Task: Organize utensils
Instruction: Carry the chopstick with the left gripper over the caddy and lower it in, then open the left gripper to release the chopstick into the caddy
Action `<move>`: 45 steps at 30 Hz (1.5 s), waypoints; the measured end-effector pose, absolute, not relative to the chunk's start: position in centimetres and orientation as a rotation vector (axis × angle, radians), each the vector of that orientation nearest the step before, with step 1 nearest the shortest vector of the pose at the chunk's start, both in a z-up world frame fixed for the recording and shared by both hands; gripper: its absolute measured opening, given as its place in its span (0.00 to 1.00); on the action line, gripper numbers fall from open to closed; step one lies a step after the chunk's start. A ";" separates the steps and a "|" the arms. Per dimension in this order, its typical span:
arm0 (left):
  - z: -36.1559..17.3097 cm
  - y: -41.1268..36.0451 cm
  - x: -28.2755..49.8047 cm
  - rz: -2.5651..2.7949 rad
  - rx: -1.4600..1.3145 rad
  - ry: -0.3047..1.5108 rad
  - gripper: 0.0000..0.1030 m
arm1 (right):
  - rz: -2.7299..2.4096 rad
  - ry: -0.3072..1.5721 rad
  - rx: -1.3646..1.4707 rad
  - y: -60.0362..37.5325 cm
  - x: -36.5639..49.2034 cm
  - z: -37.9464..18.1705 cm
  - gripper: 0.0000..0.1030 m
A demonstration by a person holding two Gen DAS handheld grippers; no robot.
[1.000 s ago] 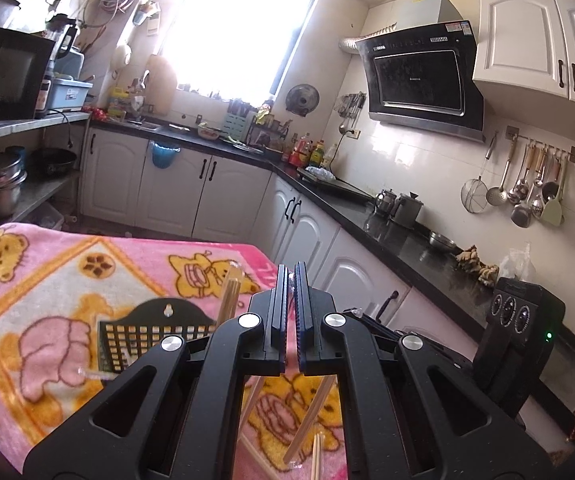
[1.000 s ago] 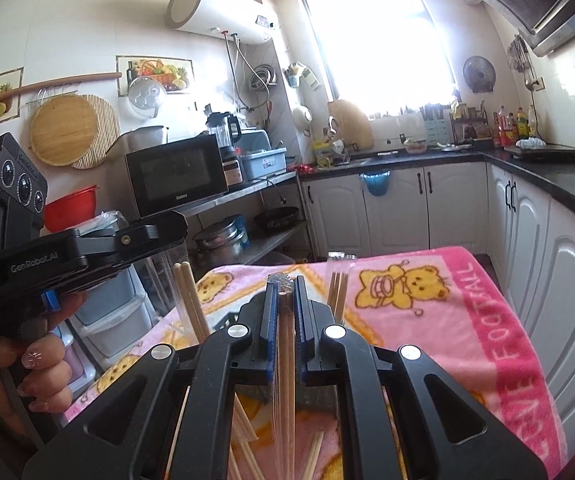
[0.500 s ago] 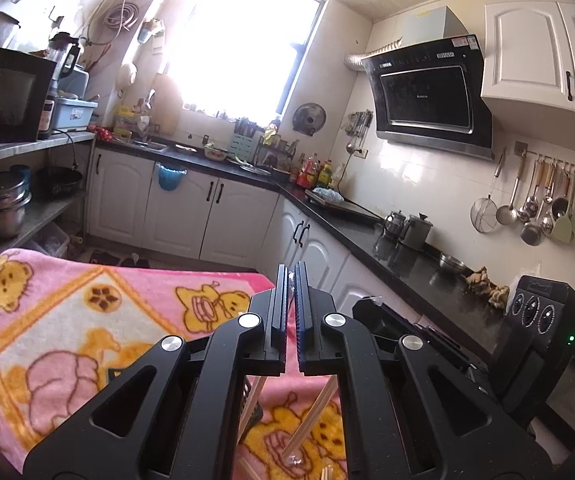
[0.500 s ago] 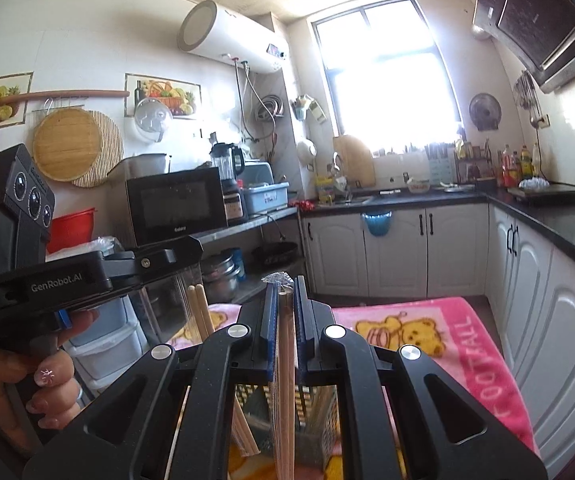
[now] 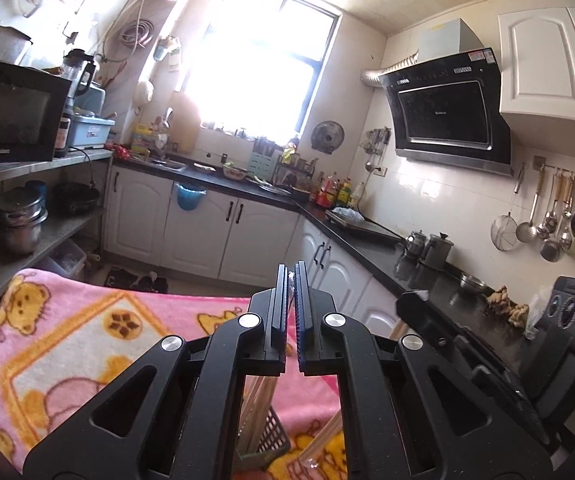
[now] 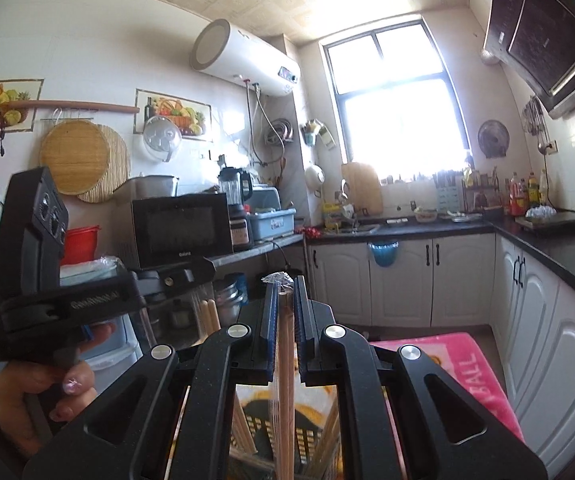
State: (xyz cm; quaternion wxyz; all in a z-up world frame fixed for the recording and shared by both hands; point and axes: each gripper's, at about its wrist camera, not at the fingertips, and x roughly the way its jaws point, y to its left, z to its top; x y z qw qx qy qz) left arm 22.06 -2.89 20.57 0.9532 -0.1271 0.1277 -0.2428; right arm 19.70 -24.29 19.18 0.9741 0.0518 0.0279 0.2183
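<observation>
Now, from the left wrist, we see our left hand-held gripper (image 5: 291, 308) with its two fingers pressed almost together, and a thin strip of clear wrapper sticks up in the narrow gap, so it seems to pinch wrapped chopsticks. Under it, through the frame, we see pale sticks standing in a dark basket (image 5: 265, 438) with holes in its sides. The basket sits on a pink blanket (image 5: 87, 332) with teddy bears that covers the surface. The other tool shows at the right edge. From the right wrist, our right hand-held gripper (image 6: 285, 316) pinches a pair of wooden chopsticks (image 6: 286, 380) in a clear wrapper, and they run straight down between the fingers. Their low ends hang over the same dark basket (image 6: 271, 428), where more sticks already stand. At the left we see the left hand (image 6: 43, 396) holding its tool, with two more sticks hanging below it. We think the step now is to drop these chopsticks into the basket. To do it well, we should keep them straight up and down, bring the tips inside the rim, and open the fingers only then. We should go slow so the two tools do not bump, and so the light basket does not tip.
</observation>
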 end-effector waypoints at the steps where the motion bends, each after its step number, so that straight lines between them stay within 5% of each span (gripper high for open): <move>1: 20.6 -2.8 22.3 -0.488 -0.263 0.256 0.01 | 0.441 0.048 0.101 -24.3 19.7 19.3 0.08; 19: 18.3 -2.4 25.0 -0.431 -0.325 0.238 0.01 | 0.440 -0.034 0.044 -23.5 22.5 18.0 0.08; 45: 11.6 -3.4 25.4 -0.427 -0.312 0.354 0.01 | 0.402 0.112 0.058 -23.3 24.7 10.8 0.08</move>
